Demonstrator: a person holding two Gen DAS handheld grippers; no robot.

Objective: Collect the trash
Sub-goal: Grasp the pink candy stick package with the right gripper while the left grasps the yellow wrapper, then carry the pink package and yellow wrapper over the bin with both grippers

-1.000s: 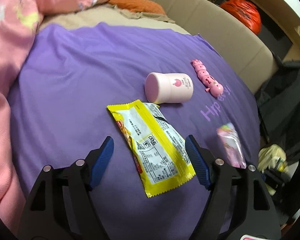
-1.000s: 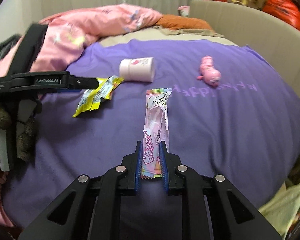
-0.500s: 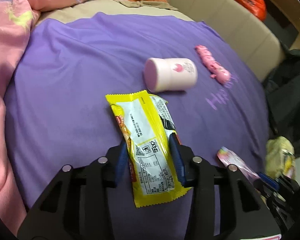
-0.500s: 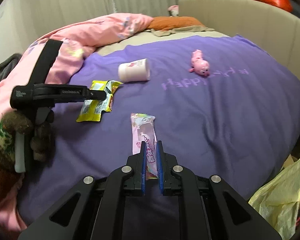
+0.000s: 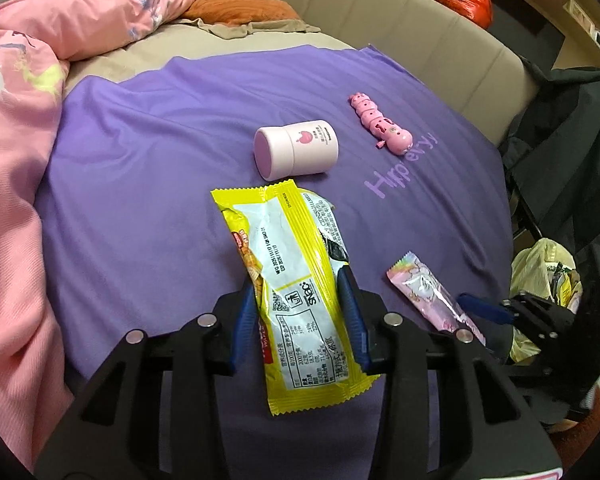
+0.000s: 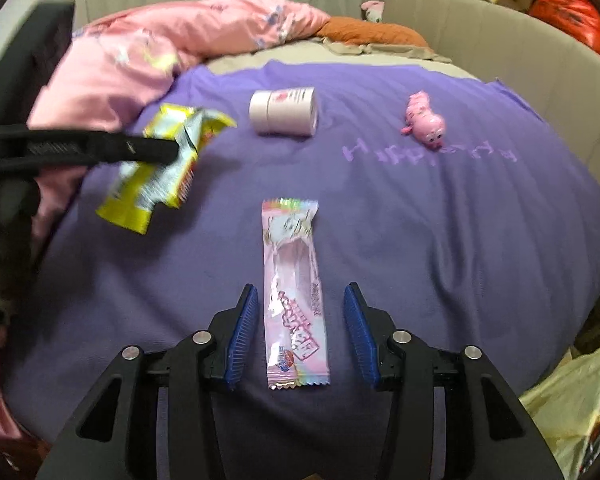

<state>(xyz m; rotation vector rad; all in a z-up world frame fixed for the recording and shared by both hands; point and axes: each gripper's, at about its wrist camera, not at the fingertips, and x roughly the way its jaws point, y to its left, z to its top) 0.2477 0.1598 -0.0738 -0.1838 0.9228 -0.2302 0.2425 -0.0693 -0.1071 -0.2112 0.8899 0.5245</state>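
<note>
Two wrappers in play. Left gripper (image 5: 300,312) has closed onto the yellow wrapper (image 5: 296,292) and lifted it off the purple sheet (image 5: 148,168) — picked, ready for bagging. Right gripper (image 6: 300,332) just opened, so the pink wrapper (image 6: 294,292) lies loose between its spread jaws; pickup undone. Yellow bag (image 6: 572,404) sits at the bed edge. Farther: pink jar (image 5: 296,150), pig toy (image 5: 382,124). Readable: "EXP 2026" date print; sheet lettering starts "H", rest unclear.

Our right claw (image 6: 300,334) just spreading, astride the pink wrapper (image 6: 295,292) (flat on the purple blanket (image 6: 440,240)), pads clear.
</note>
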